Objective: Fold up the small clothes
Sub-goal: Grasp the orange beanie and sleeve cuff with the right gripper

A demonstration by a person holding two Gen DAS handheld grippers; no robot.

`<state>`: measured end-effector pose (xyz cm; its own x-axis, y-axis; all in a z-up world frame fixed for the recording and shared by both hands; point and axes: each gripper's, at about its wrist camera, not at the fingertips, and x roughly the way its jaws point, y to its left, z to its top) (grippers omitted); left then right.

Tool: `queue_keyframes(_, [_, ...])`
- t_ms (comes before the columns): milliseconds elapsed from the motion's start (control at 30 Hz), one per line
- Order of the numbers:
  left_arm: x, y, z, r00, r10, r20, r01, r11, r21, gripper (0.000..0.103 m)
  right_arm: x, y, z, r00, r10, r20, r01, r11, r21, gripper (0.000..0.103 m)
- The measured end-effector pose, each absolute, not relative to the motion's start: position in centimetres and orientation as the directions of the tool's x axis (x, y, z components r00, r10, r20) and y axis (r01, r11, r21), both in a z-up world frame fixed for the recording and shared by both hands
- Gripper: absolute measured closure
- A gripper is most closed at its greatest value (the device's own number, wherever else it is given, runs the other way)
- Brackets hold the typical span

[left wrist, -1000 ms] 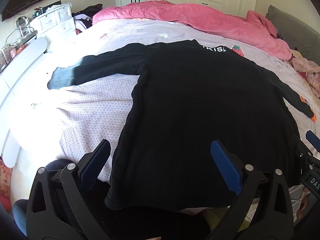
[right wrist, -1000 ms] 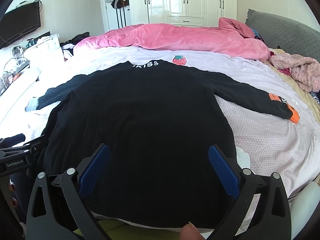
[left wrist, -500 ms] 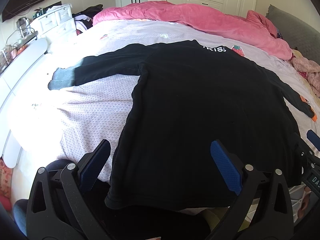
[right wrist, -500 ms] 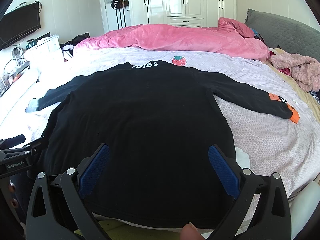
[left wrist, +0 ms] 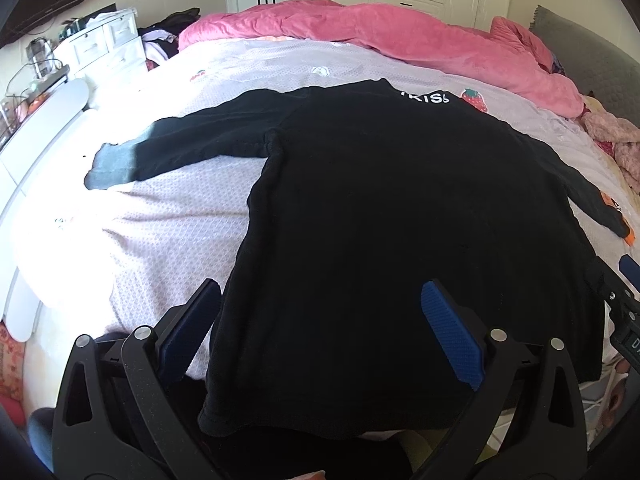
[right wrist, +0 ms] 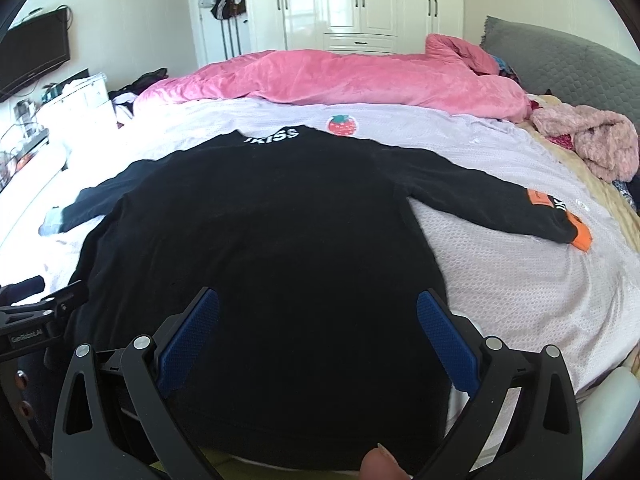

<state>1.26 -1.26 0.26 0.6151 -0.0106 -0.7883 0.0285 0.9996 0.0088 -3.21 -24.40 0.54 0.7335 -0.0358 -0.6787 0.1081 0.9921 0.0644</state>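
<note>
- Left claw (left wrist: 320, 332) spread wide, holding nothing, poised over the hem's left part; left pad above the bed sheet (left wrist: 160, 232), right pad above cloth. Whether the pads touch fabric cannot be told.
- Right claw (right wrist: 318, 336) likewise wide open and empty, both pads over the hem's right part.
- Black long-sleeved top (right wrist: 260, 248) lies flat on the bed, back up, collar lettering at the far end, hem nearest and hanging slightly over the bed edge.
- Sleeves out to either side; the right one ends in an orange cuff tag (right wrist: 580, 234).
- Risk, judged: a pinch at the hem could catch one layer only, or the sheet too, dragging the top askew; the overhanging hem could slip.
- Beyond: pink duvet (right wrist: 340, 80), white wardrobe (right wrist: 360, 0).
</note>
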Motion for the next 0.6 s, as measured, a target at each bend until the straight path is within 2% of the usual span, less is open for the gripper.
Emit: queue_keyframes(600, [9.1,-4.4,1.3,0.598,-0.054,-0.800,0.053,0.998,-0.028,0.009,1.6,-30.9,0.0,0.707,-0.141,-0.693,0.255,0.965,0.063,0.004])
